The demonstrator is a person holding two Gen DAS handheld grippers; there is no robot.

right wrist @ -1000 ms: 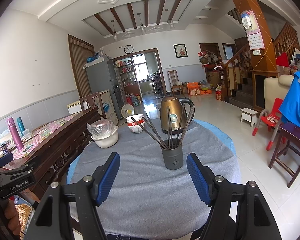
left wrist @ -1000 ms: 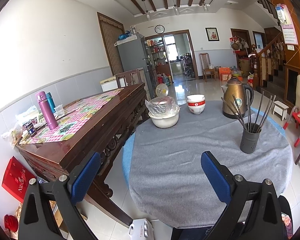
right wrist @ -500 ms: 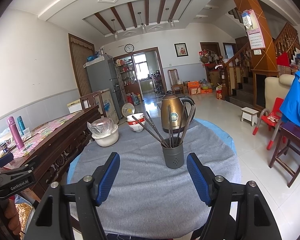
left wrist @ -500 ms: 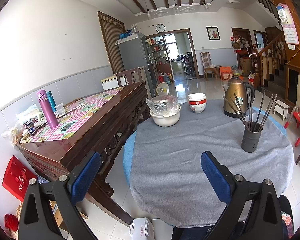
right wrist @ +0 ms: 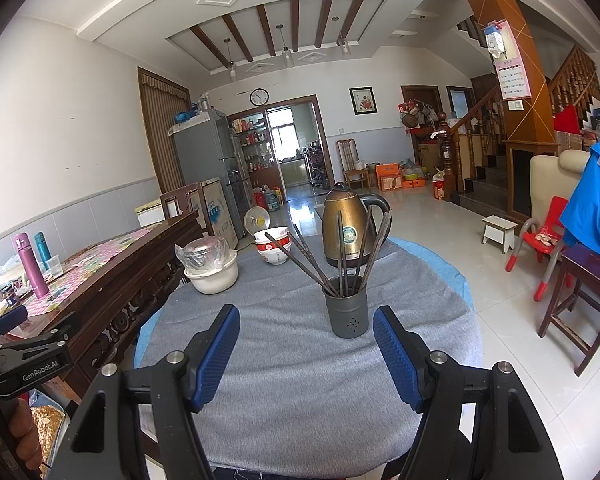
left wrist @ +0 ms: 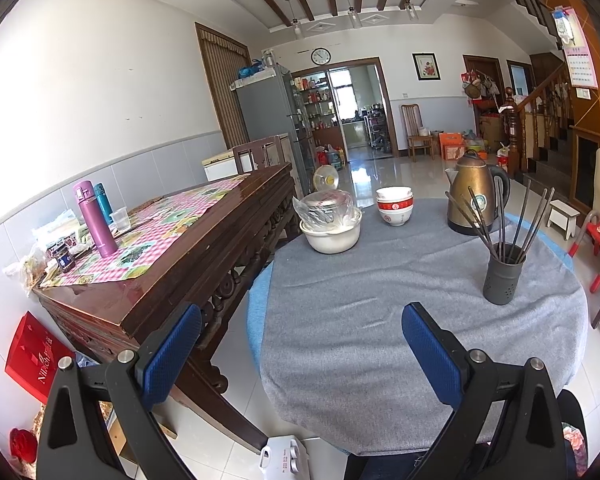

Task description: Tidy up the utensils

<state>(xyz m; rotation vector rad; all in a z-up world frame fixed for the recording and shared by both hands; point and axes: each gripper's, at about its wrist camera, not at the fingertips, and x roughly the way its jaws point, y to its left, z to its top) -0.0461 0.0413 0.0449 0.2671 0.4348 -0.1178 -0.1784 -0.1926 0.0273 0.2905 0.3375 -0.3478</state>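
My right claw (right wrist: 306, 350) spread wide and empty, my left claw (left wrist: 300, 350) likewise, dark grey perforated cylindrical holder (right wrist: 347, 312) of dark chopsticks (right wrist: 342, 254) ahead on the grey-clothed round table (right wrist: 284, 392)

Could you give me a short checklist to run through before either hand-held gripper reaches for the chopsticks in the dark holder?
1. Right hand-held gripper open and empty: ok.
2. Left hand-held gripper open and empty: ok.
3. Holder upright on the grey cloth: ok.
4. Chopsticks standing in the holder, fanned out: ok.
5. Path from right hand-held gripper to holder free: ok.
6. Kettle clear of the chopstick tips: cannot tell.
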